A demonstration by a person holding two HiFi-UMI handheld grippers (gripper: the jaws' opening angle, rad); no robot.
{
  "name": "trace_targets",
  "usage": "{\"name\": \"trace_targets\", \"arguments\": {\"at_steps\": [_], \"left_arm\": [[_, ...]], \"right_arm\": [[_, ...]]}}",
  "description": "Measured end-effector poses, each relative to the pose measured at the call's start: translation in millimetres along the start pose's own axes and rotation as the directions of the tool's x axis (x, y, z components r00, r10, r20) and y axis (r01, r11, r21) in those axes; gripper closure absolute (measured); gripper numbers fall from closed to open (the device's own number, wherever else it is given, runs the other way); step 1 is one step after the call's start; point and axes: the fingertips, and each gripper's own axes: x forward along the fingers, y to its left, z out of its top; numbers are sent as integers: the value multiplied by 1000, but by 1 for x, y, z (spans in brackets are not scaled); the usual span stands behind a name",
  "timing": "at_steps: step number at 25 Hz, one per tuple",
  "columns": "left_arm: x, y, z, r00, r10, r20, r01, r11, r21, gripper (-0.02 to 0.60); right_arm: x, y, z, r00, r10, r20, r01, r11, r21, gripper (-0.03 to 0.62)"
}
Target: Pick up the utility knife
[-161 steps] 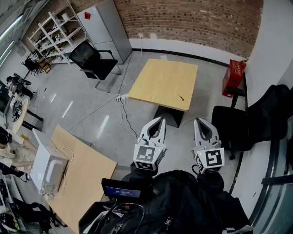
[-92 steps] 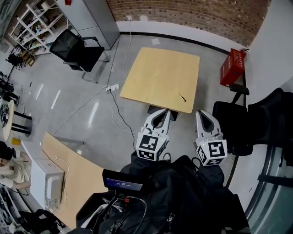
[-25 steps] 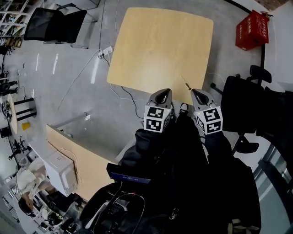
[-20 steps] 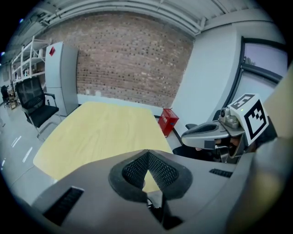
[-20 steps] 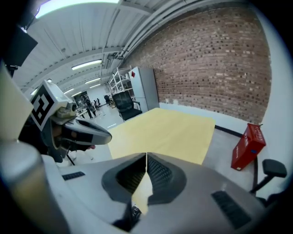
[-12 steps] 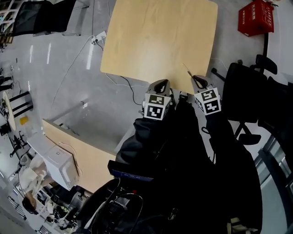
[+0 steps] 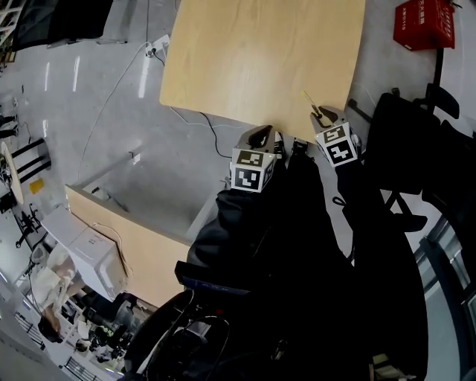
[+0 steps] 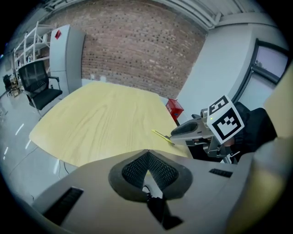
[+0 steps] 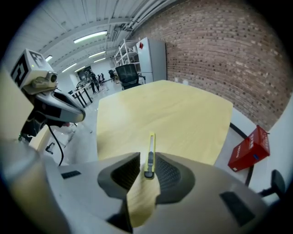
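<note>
- The utility knife [image 9: 149,153] lies flat on the table [image 7: 253,52], close to the table's near edge at the person's right.
- Its long axis runs almost straight away from the right gripper [image 9: 145,161], along that gripper's line of sight, the far tip towards the middle of the tabletop.
- In the head view it sits slantwise, the near end lower and to the right, the far end up and to the left.
- The knife's near end, capped in dark grey, lies between the right gripper's jaws. They are spread either side of it, bare wood showing in the gap on the knife's left. Whether the right pad touches the knife, I cannot tell.
- The left gripper [image 8: 146,157] has its jaws pressed together at the tips with nothing between them. It sits at the table's near edge, beside the right one.
- Count: one knife, one table, two grippers, each bearing one marker cube, and one red box [image 7: 424,22] on the floor beyond the table's right side.
- The knife is slim, straight and yellow-green.
- The tabletop is pale wood with a visible grain, squarish with rounded corners.
- The gripper bodies are smooth light grey, and their pads are dark with a ribbed texture.
- The back wall is brick and the floor is glossy grey.
</note>
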Motion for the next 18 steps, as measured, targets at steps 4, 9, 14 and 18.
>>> {"name": "trace_targets", "arguments": {"at_steps": [4, 9, 14, 18], "left_arm": [[0, 6, -4, 1000, 16, -2, -16, 1000, 11, 581], [-1, 7, -5, 1000, 16, 8, -16, 1000, 4, 581], [-4, 7, -7, 1000, 14, 17, -14, 1000, -12, 581], [-10, 7, -7, 1000, 19, 21, -19, 1000, -5, 581]], "right_arm": [[13, -3, -2, 999, -4, -37, 4, 1000, -6, 508], [23, -7, -8, 998, -9, -68, 10, 1000, 8, 508], [22, -7, -7, 997, -17, -73, 17, 1000, 7, 522], [17, -7, -3, 998, -29, -58, 29, 1000, 8, 524]]}}
